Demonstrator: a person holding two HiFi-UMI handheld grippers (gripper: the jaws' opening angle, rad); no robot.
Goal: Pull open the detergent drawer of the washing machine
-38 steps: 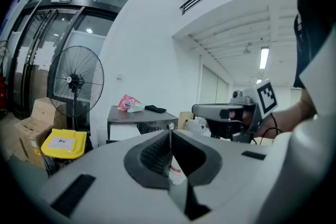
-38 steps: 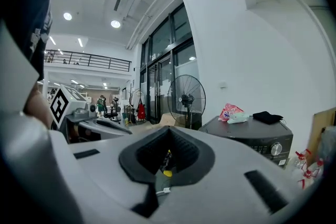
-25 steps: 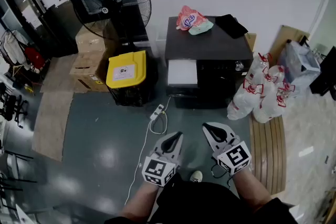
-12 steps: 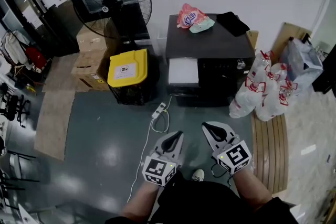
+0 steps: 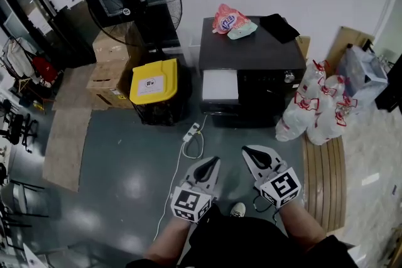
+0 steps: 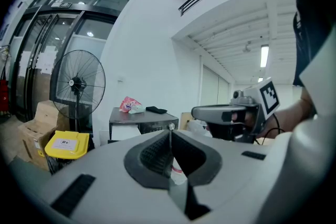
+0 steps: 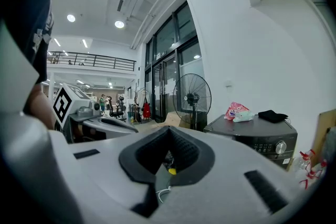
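The dark washing machine [image 5: 251, 50] stands against the back wall, with a dial [image 5: 288, 77] on its front. The white detergent drawer front [image 5: 220, 85] sits at the front's upper left. Both grippers hover low by the person's knees, well short of the machine. My left gripper [image 5: 213, 161] is shut with nothing in it, and its closed tips [image 6: 169, 131] point at the machine [image 6: 142, 123]. My right gripper [image 5: 246, 150] is shut and empty too. In the right gripper view, the right gripper [image 7: 168, 129] lies to the left of the machine [image 7: 257, 136].
On the machine lie a pink packet [image 5: 227, 20] and a dark cloth [image 5: 279, 29]. Left of it are a yellow-lidded bin [image 5: 154, 82], cardboard boxes [image 5: 105, 67] and a standing fan [image 5: 135, 2]. White bags [image 5: 314, 111] crowd its right. A power strip [image 5: 192, 131] lies on the floor.
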